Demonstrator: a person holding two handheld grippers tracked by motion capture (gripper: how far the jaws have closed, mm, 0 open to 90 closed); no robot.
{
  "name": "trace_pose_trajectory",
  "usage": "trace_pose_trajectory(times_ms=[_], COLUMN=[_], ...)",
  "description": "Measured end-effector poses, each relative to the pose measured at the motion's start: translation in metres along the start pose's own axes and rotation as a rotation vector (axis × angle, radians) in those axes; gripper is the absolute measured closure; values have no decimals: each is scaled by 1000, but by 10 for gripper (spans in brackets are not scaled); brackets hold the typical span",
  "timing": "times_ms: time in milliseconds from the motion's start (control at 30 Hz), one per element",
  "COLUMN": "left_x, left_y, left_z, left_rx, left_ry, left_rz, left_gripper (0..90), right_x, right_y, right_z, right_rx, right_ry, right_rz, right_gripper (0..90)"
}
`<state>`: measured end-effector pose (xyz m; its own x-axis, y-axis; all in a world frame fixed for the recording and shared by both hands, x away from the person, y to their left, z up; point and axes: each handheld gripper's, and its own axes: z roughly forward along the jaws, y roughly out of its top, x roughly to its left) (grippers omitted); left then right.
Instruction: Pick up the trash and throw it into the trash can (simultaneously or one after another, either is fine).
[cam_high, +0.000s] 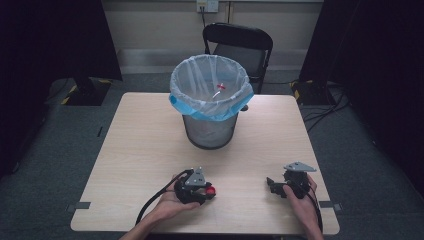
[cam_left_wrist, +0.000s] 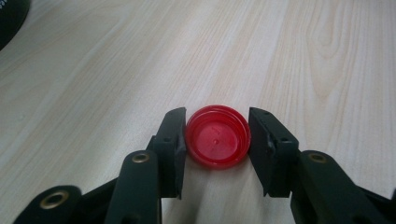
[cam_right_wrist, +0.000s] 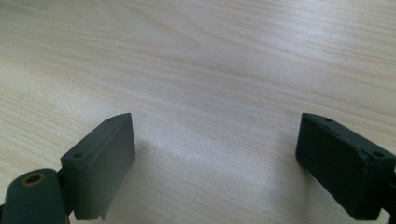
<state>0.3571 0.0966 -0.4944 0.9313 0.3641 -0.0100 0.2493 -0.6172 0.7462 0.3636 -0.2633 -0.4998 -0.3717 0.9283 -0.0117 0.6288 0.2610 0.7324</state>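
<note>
A red bottle cap (cam_left_wrist: 217, 136) lies open side up on the wooden table (cam_high: 150, 145), and my left gripper (cam_left_wrist: 217, 140) is shut on it, one pad pressed against each side. In the high view the same cap (cam_high: 211, 190) shows as a red spot at the tip of the left gripper (cam_high: 206, 192), near the table's front edge. My right gripper (cam_right_wrist: 215, 158) stands open over bare wood, nothing between its jaws; it rests at the front right of the table (cam_high: 272, 186).
A wire-mesh waste bin (cam_high: 210, 100) lined with a clear and blue bag stands at the middle back of the table, with a small red-and-white item inside. A black chair (cam_high: 239, 47) stands behind it. Cables trail from both grippers toward the front edge.
</note>
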Motion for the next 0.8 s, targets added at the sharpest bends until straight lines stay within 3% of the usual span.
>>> trace_pose_trajectory(times_ms=[267, 667, 800], left_x=[0, 8, 10], left_y=[1, 0, 0], left_z=[0, -3, -6], left_rx=[4, -6, -33], left_ry=[-1, -37, -44], left_rz=[-8, -83, -99], left_gripper=[591, 592, 593], right_x=[0, 0, 0], right_y=[0, 0, 0], right_z=[0, 0, 0], right_rx=[0, 0, 0], right_ry=[0, 0, 0], right_rz=[0, 0, 0], right_gripper=[112, 111, 111])
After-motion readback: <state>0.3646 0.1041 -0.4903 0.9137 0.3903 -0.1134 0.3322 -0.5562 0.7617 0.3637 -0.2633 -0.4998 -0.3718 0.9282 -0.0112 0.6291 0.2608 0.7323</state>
